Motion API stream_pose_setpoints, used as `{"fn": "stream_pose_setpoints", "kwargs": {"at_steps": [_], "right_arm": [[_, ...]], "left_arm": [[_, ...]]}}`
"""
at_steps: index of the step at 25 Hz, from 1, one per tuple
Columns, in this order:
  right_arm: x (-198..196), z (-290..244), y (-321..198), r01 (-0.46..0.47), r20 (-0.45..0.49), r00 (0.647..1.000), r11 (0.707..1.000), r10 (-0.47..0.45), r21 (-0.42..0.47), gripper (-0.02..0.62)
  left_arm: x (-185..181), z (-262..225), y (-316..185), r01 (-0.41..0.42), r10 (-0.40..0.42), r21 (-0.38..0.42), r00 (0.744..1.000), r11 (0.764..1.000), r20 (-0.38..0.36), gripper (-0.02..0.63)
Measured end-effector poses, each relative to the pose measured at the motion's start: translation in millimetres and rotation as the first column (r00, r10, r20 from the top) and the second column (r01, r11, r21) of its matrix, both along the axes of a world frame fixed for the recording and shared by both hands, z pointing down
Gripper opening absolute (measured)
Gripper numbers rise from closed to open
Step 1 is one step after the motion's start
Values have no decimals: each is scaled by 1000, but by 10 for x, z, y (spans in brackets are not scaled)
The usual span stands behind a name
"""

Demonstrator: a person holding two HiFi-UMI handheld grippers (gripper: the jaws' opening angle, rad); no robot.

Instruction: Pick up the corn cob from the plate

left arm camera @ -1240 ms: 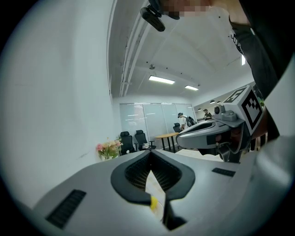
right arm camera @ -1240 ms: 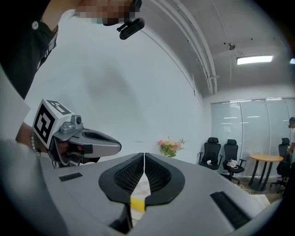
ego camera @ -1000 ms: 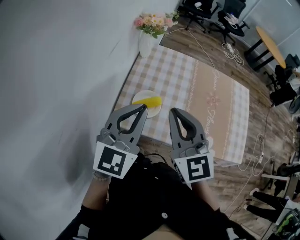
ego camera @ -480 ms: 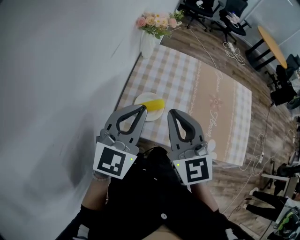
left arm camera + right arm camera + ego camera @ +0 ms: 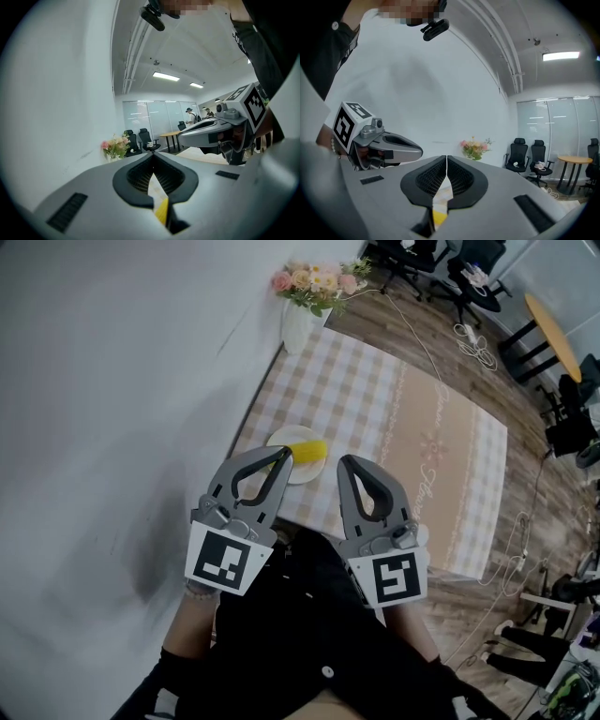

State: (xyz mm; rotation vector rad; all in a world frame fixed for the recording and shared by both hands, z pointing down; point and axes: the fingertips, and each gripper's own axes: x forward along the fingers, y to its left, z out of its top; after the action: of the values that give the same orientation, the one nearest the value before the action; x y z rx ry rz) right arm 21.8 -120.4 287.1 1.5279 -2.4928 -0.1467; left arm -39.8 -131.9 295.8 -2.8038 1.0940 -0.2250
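The yellow corn cob (image 5: 309, 451) lies on a small white plate (image 5: 284, 436) near the front left corner of the checked table (image 5: 403, 427). My left gripper (image 5: 284, 456) hangs just in front of the plate, level, its tip overlapping the plate's near rim in the head view; it is shut and holds nothing. My right gripper (image 5: 344, 463) is beside it, to the right of the plate, also shut and holding nothing. In the left gripper view a yellow sliver of corn (image 5: 162, 211) shows below the shut gripper (image 5: 153, 157). The right gripper view shows the same corn (image 5: 438, 217) under that gripper (image 5: 446, 159).
A white vase of pink flowers (image 5: 302, 298) stands at the table's far left corner against the grey wall. Office chairs (image 5: 412, 259) and cables (image 5: 473, 348) are on the wooden floor beyond. The person's dark clothing (image 5: 309, 634) fills the bottom of the head view.
Both grippers have edged a little forward toward the plate, side by side. Their jaws have stayed shut and the corn has not moved.
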Motion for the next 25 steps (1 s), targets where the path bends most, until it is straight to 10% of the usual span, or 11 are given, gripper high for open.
{"fn": "stream_pose_setpoints", "kwargs": {"at_steps": [25], "right_arm": [[413,147,-315,44,-4,999,996,-44,-78,43]], "left_arm": [[256,243,-456,65,-62,-73,997,995,48,14]]}}
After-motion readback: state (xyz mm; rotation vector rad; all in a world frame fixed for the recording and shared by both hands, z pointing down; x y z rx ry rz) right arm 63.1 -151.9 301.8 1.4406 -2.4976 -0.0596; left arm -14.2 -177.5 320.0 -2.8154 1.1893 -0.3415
